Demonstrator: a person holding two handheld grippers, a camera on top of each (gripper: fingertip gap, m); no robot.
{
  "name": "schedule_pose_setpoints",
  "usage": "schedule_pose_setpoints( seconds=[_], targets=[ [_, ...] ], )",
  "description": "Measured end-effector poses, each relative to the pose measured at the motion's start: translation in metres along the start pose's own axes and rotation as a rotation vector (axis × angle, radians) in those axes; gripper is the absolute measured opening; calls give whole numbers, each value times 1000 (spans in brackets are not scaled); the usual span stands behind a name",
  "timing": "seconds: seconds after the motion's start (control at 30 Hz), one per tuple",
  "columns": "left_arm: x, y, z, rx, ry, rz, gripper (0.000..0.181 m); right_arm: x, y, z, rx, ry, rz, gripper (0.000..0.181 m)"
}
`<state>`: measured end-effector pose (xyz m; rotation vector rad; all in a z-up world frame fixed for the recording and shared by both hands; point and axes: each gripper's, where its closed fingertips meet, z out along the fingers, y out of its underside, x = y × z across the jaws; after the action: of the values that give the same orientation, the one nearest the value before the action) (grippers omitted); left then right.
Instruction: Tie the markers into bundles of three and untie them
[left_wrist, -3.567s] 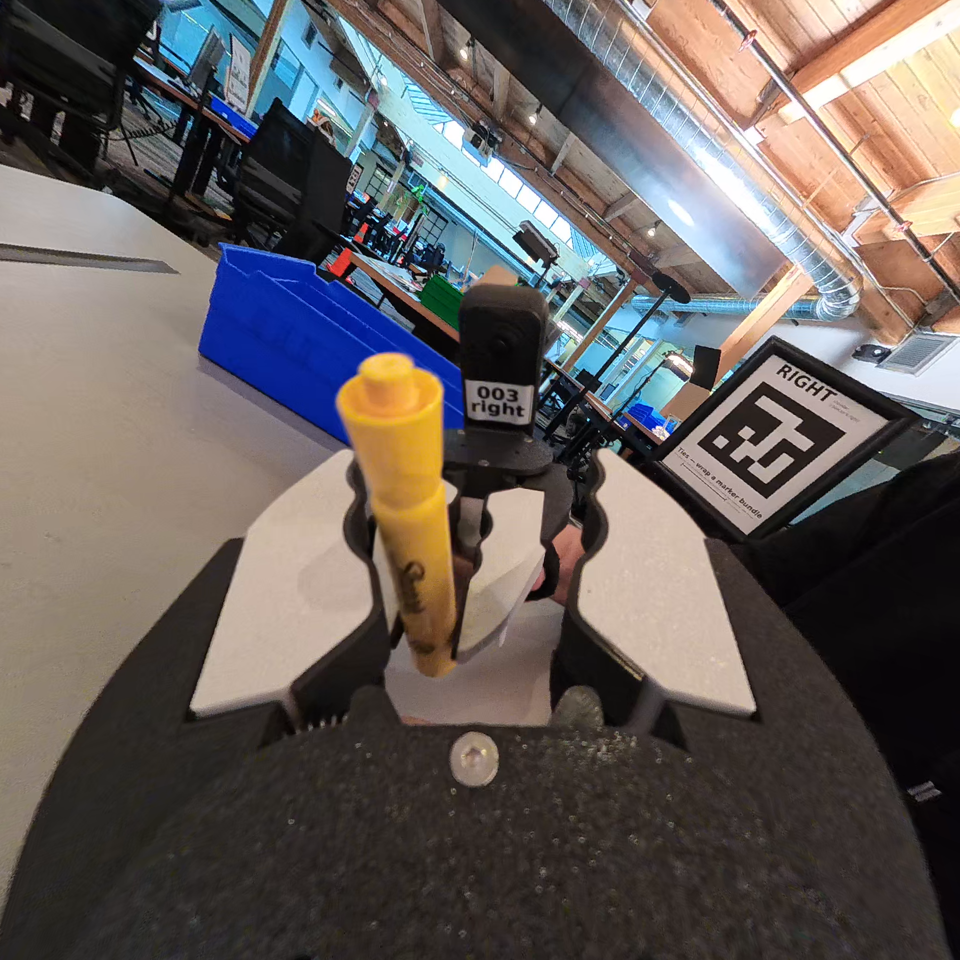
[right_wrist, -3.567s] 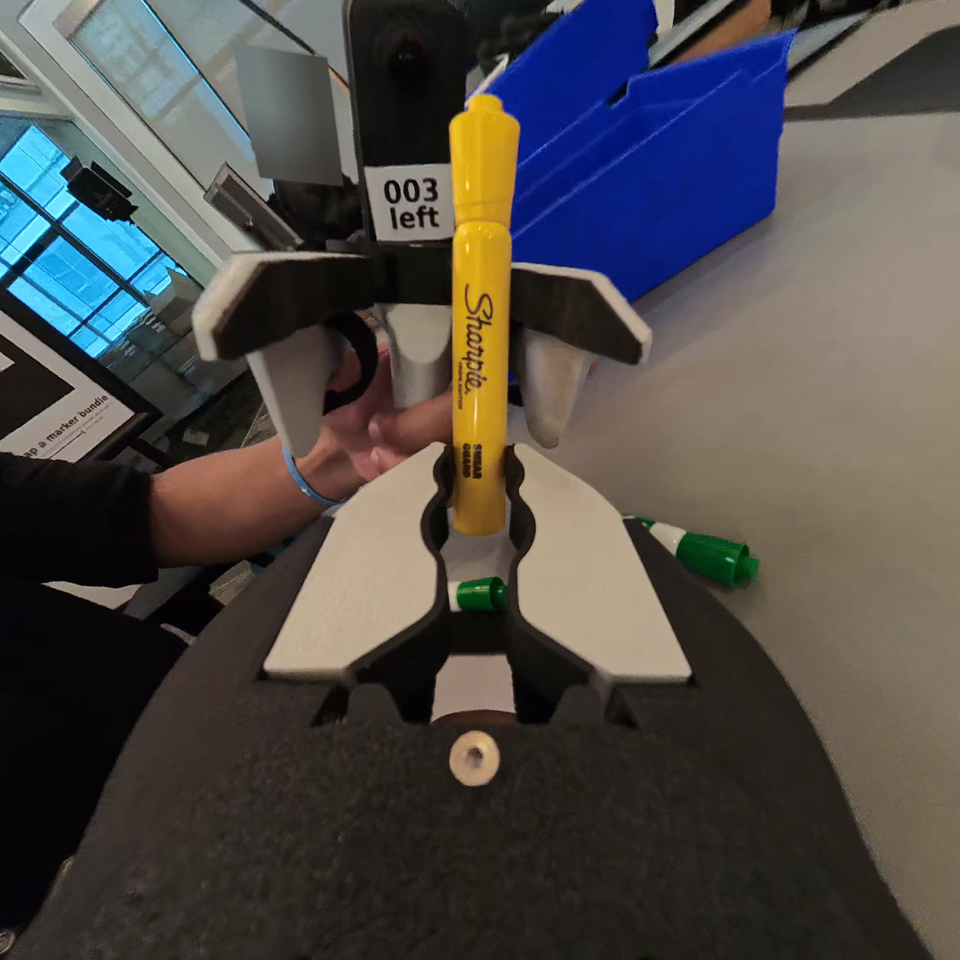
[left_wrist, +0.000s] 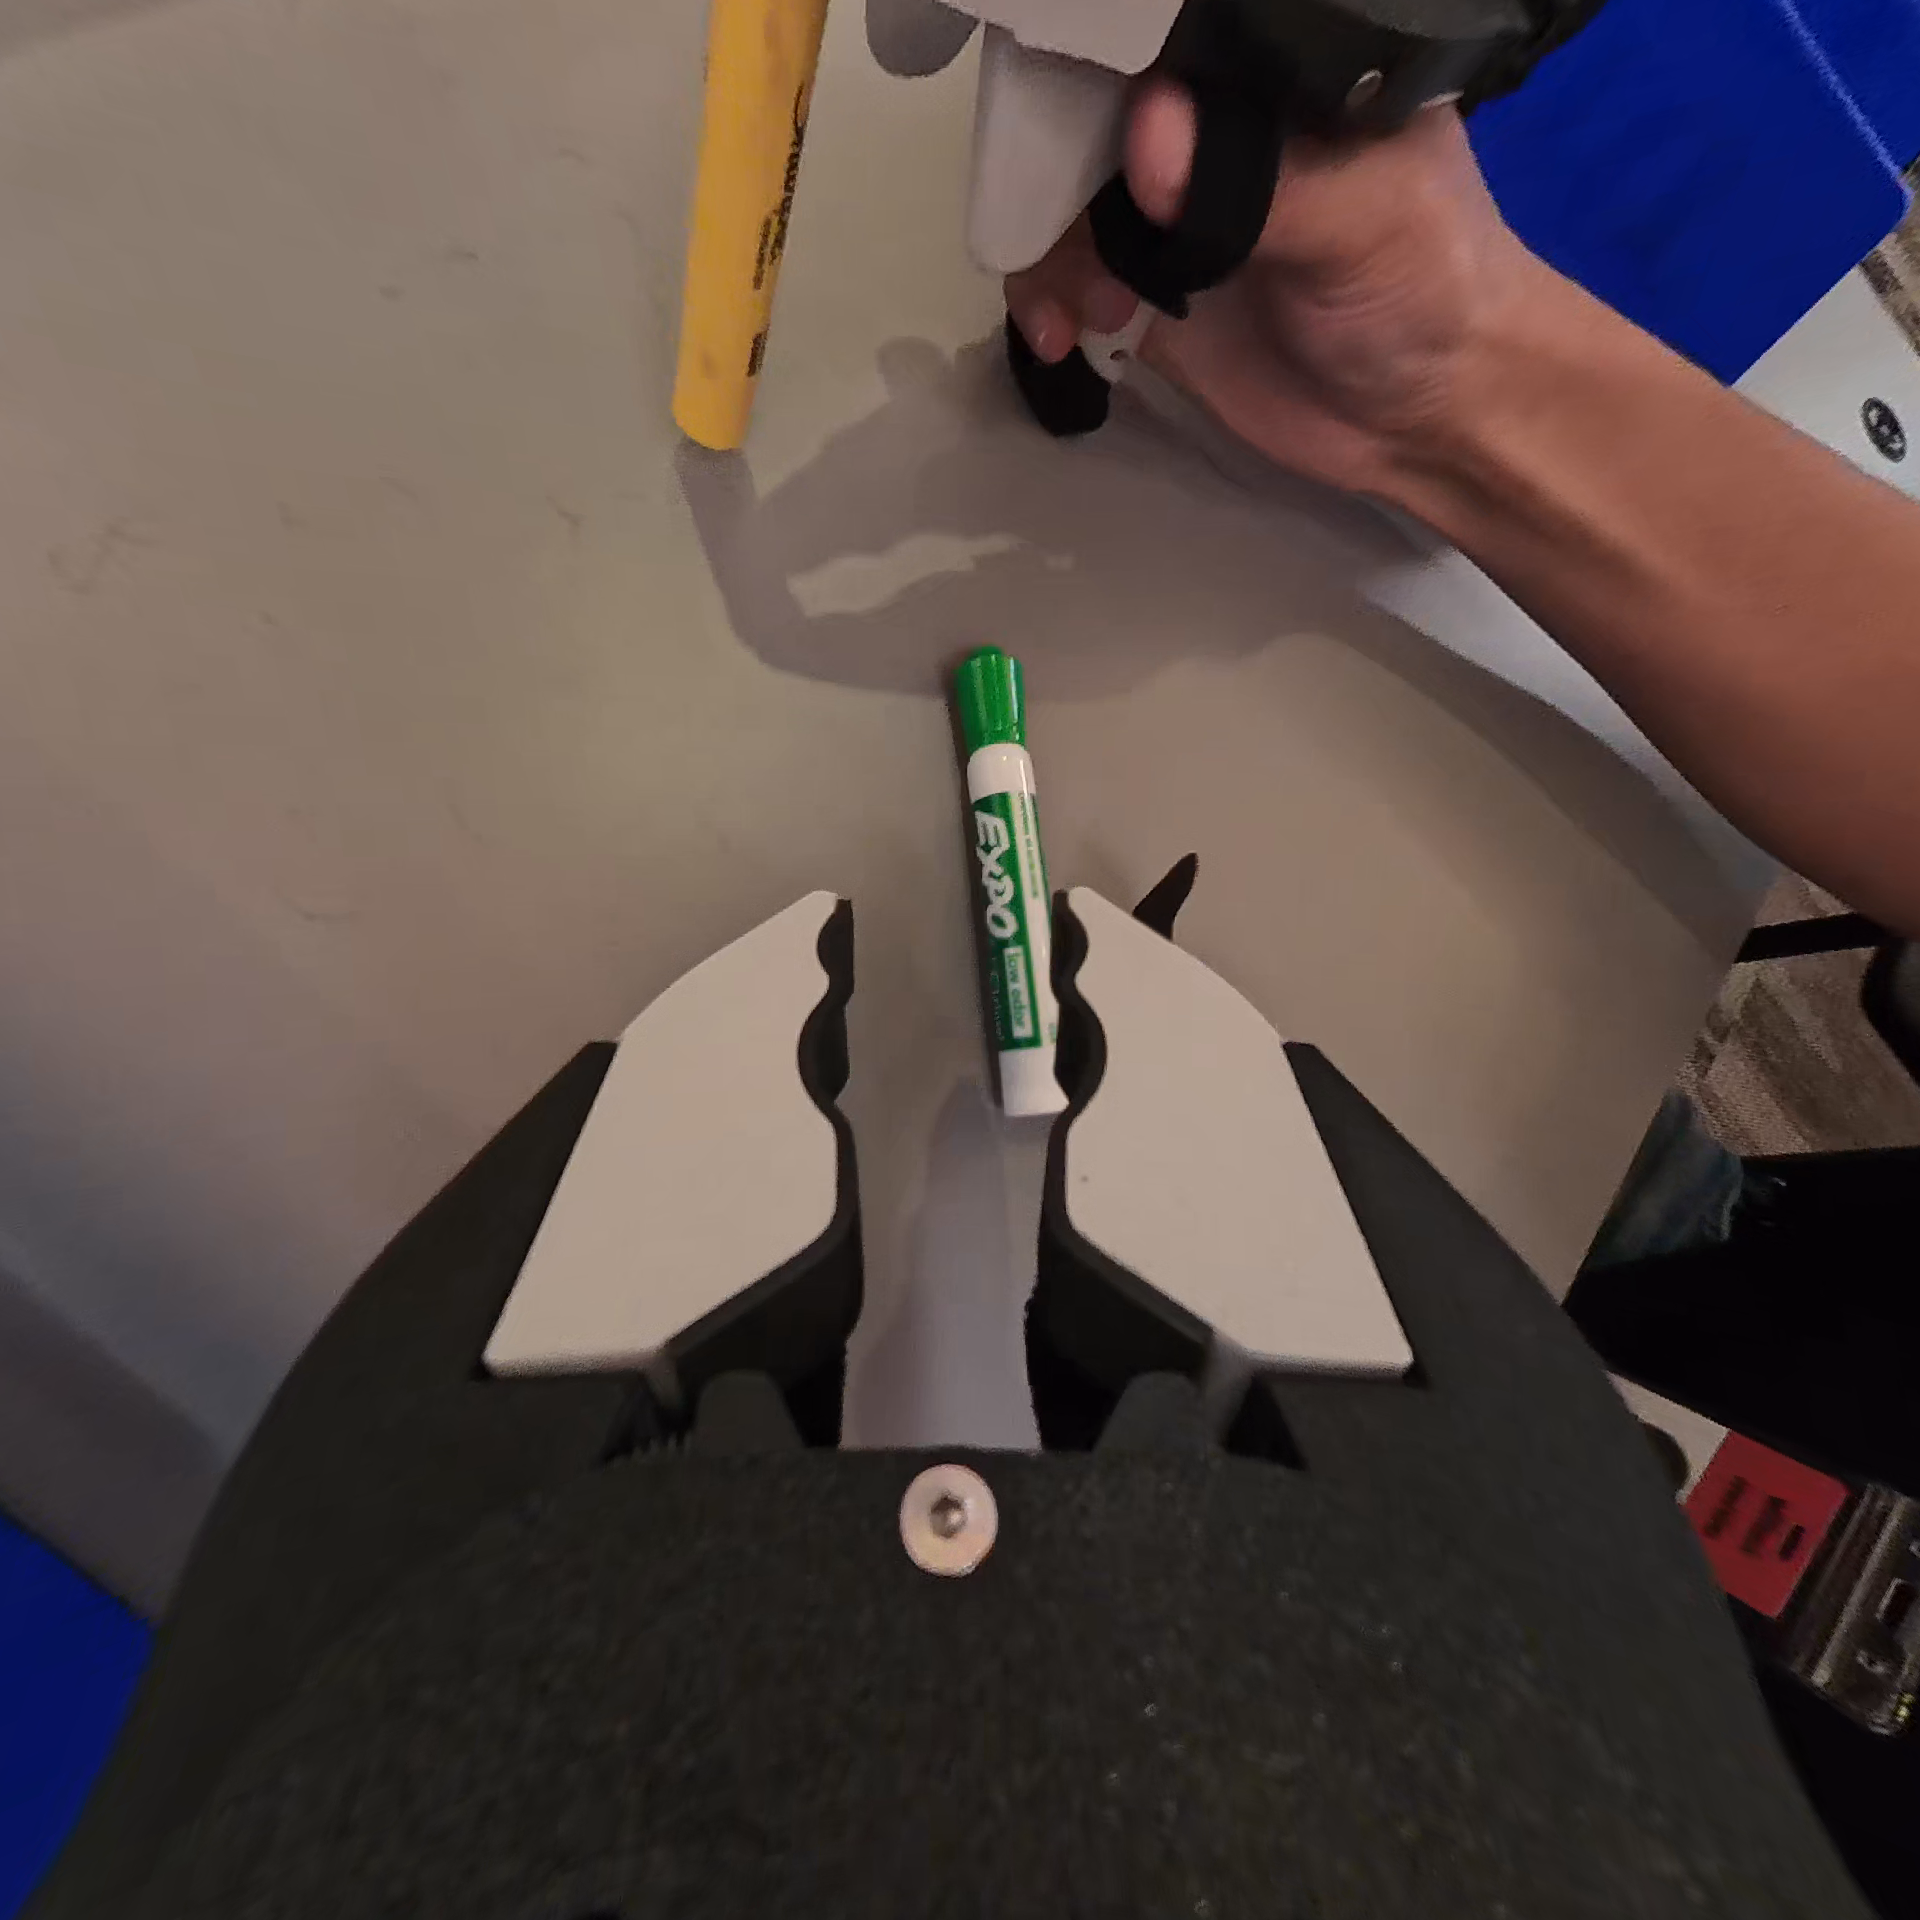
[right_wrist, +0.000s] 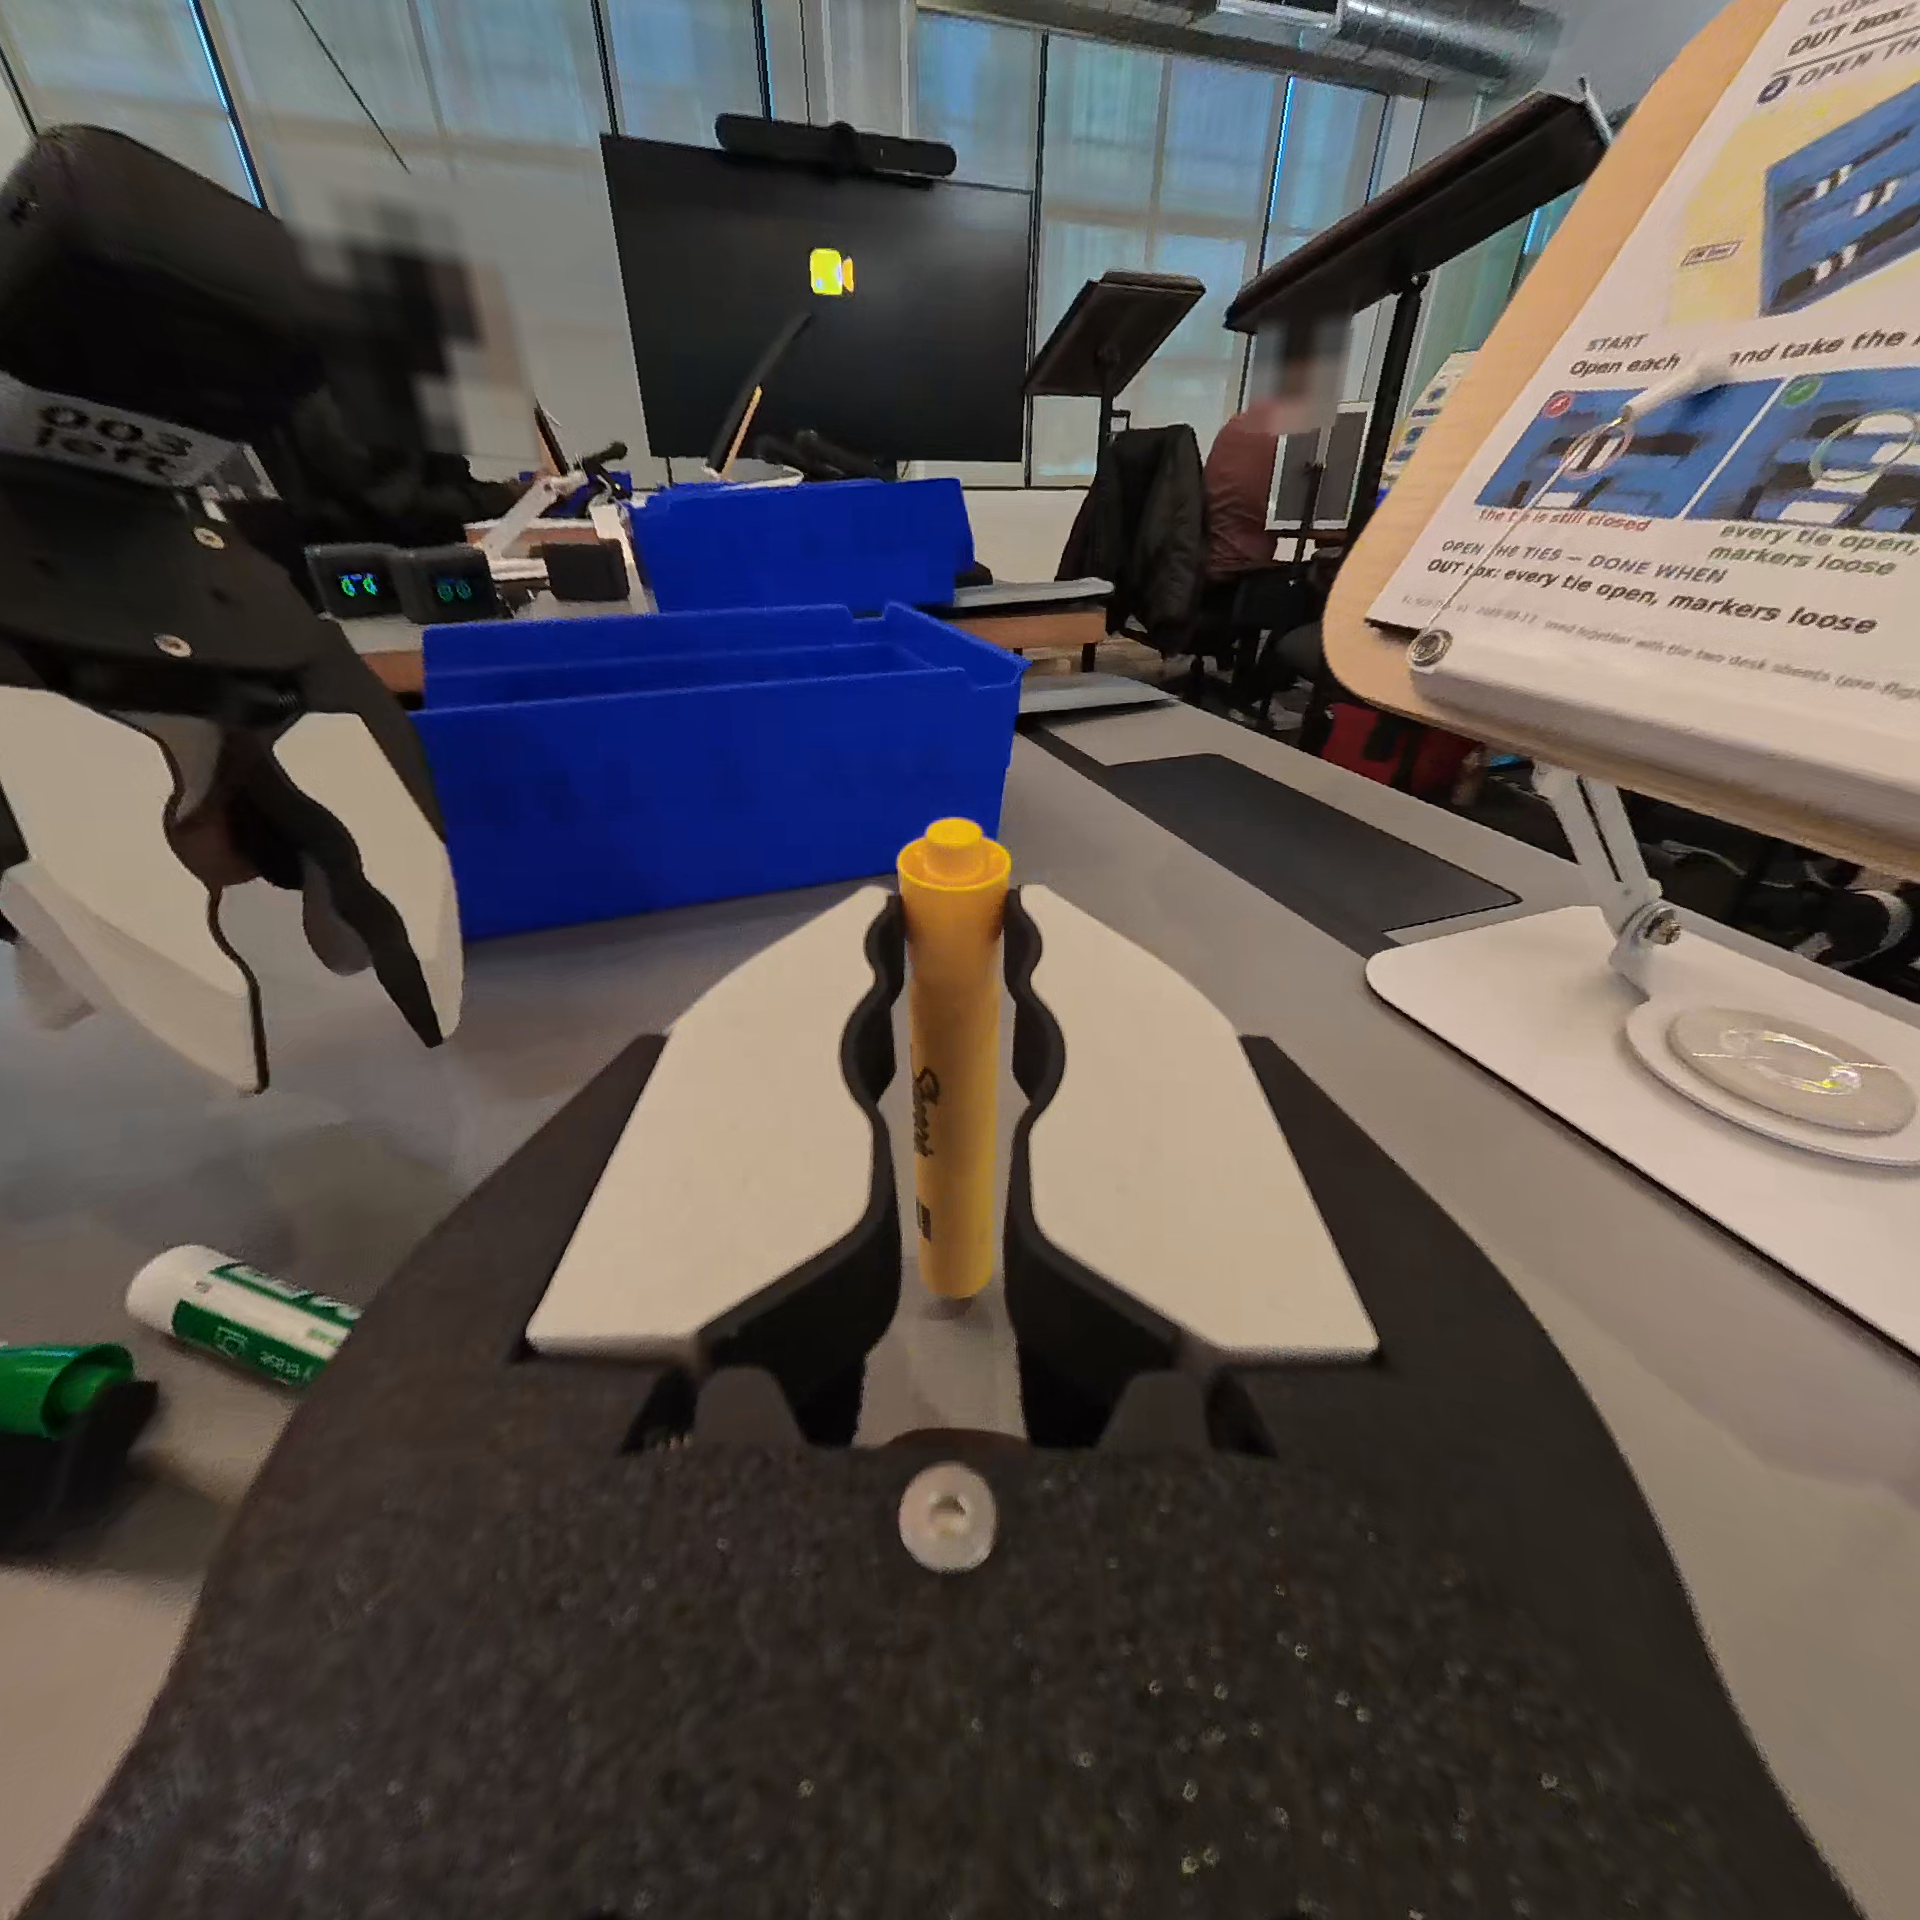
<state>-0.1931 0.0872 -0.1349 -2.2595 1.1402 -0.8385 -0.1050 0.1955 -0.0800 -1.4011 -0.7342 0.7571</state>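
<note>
Directly ahead of the left tongs (left_wrist: 951, 1023), parted and empty, the green marker (left_wrist: 1003, 894) lay lengthwise on the desk (left_wrist: 312, 623); right tongs (right_wrist: 951, 1091) clamped the yellow marker (right_wrist: 951, 1060).

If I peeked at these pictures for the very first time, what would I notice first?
First, the yellow marker standing upright, pinched in the right hand-held gripper. Next, the green marker lying flat on the grey table, just ahead of the open left hand-held gripper. Behind them sits a big blue bin.
</note>
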Motion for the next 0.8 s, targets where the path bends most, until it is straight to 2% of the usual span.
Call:
schedule_pose_setpoints(
  seconds=[0.23,0.8],
  targets=[
    [-4,3,5,-27,-3,1,36,-1,12,4,-128,2,-15,18],
    [-4,7,24,-106,-32,5,37,5,17,0,-153,15,49,27]
  ],
)
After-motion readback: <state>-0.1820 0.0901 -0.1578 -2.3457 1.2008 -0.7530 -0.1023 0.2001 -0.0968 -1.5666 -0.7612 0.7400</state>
